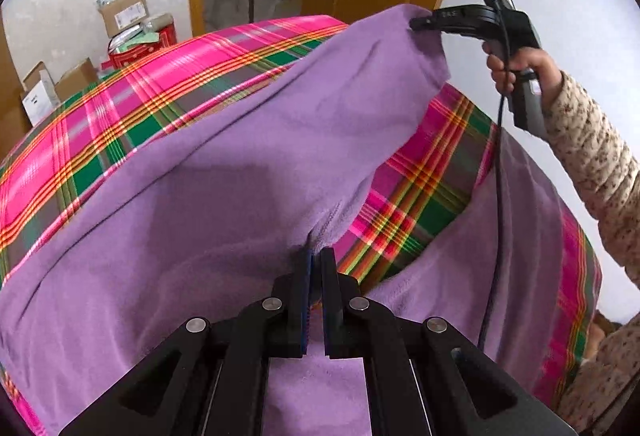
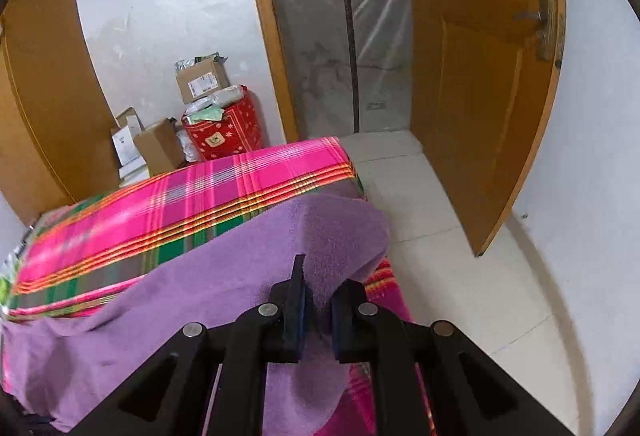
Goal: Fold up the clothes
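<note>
Lying on plaid cloth [image 1: 120, 107], purple garment [image 1: 208, 203] faces boxes [image 2: 160, 147].

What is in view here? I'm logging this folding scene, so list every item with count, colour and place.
purple garment: one, purple, on the plaid cloth, partly lifted
plaid cloth: one, pink and green, under the garment
cardboard boxes: several, brown, by the far wall
red container: one, red, beside the boxes
door: one, orange-brown, open, right
left gripper: black, shut on garment
right gripper: black, shut on garment
hand: one, holding the right gripper
</note>
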The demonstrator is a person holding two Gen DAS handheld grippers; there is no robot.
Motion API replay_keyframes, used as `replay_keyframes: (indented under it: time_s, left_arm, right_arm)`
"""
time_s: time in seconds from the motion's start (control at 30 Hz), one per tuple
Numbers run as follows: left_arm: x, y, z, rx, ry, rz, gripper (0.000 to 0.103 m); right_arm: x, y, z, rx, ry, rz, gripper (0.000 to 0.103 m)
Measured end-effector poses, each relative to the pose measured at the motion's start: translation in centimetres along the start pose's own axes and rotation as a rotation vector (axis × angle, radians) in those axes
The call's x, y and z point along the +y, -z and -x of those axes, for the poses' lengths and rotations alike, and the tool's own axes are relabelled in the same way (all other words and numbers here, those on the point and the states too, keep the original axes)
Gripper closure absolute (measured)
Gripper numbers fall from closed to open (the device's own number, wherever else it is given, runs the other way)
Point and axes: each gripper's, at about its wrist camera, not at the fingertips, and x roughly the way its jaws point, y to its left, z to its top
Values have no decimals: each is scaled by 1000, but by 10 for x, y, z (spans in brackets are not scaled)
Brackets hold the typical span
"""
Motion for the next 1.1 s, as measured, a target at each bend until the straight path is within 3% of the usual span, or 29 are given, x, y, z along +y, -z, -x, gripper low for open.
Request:
replay_keyframes:
  time_s: [0.23,0.4,0.47,0.6,0.93,1.1]
  left_arm:
    - [-5,4,-11,36,15,-7,99]
    - [-9,5,-14,41,20,-8,99]
    - [-10,4,-11,29,19,-6,99]
    - [-13,3,-5,3,15,-1,98]
    - [-22,-6,5,-59,21,11,98]
    - [-30,-9,4,-76,39,13,98]
  right_arm:
    - [16,-5,-25,41,110,74,93]
    - [18,-8,-30,50,108,64,93]
    - [12,-12,-32,71,91,19,91]
    - [-10,-14,-27,87,-25,-110,89]
    - [-59,0,9,8,-236,-232,81]
    - [-53,11,-2,61,-259,-208,81]
